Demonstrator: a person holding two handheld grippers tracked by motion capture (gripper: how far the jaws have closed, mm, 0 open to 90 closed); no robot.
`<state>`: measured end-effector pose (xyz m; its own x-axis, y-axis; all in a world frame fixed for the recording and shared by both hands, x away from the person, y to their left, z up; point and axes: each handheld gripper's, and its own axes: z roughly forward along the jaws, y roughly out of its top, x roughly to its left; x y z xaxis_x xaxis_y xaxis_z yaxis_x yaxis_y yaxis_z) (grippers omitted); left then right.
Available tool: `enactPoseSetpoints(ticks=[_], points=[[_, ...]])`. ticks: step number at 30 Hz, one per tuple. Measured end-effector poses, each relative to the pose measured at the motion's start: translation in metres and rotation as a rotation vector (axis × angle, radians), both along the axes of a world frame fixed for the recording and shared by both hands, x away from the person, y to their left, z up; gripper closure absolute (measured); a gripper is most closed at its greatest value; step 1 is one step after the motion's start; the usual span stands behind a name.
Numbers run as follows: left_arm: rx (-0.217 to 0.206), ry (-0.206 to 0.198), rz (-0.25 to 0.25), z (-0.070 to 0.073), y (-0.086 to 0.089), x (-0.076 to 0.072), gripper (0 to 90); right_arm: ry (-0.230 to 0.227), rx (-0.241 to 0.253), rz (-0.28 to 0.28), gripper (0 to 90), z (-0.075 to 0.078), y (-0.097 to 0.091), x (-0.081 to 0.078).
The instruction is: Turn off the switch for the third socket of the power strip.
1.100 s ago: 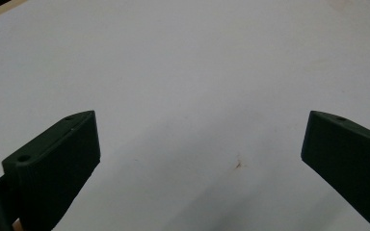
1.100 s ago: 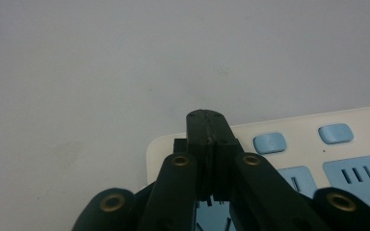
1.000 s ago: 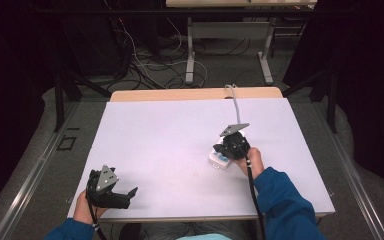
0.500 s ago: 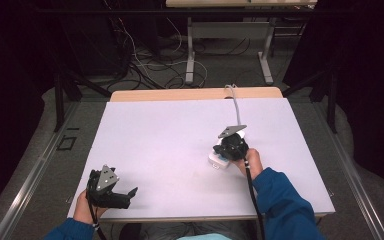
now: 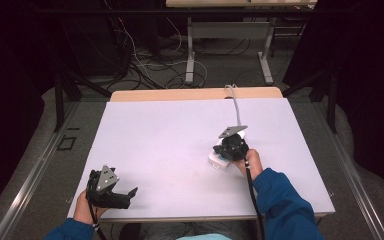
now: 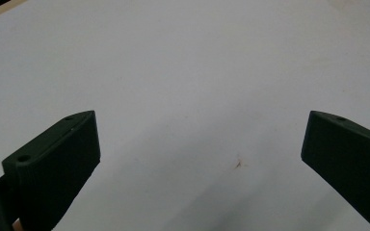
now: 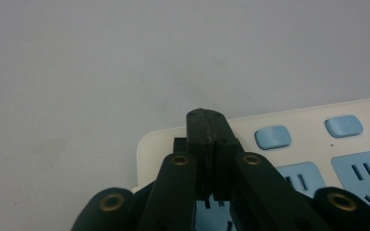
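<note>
Grippers apart on a white table, power strip under the right one

Near the front left corner of the table [image 5: 180, 130], the left gripper [image 5: 125, 192] rests low in the person's left hand [image 5: 86, 209], a grey three-cornered plate on top. Its jaws stand wide apart; in the left gripper view they frame bare white tabletop with one small brown speck [image 6: 238, 163] between them. Right of centre lies a white power strip [image 5: 216, 160], partly hidden beneath the right gripper [image 5: 226, 149], which the right hand [image 5: 249, 162] holds from behind, the blue sleeve [image 5: 282, 207] running back to the table's front edge. In the right gripper view the jaws are pressed flat together with nothing between them, their tips over the strip's near corner, beside its pale blue buttons [image 7: 272, 136] and blue-faced sockets. A pale cable [image 5: 236, 102] runs from the right gripper toward the far edge.
</note>
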<state>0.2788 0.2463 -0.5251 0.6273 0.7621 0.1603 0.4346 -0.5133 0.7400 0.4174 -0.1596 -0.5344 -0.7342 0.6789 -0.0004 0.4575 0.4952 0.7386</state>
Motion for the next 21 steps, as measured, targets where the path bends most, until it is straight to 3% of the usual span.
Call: enactPoseSetpoints(ticks=[7, 10, 21], points=[[-0.005, 0.006, -0.002, -0.0002, 0.0, -0.0001, 0.2, 0.001, 0.003, -0.012, 90.0, -0.0003, 0.0006, -0.0012], [-0.006, 0.004, -0.002, -0.0004, -0.0001, 0.0001, 0.2, 0.009, -0.019, -0.013, 90.0, 0.0012, 0.0, -0.0019], [-0.004, 0.003, -0.005, -0.0007, -0.0005, 0.0005, 0.2, -0.011, -0.002, -0.023, 90.0, -0.0009, 0.0009, -0.0028]])
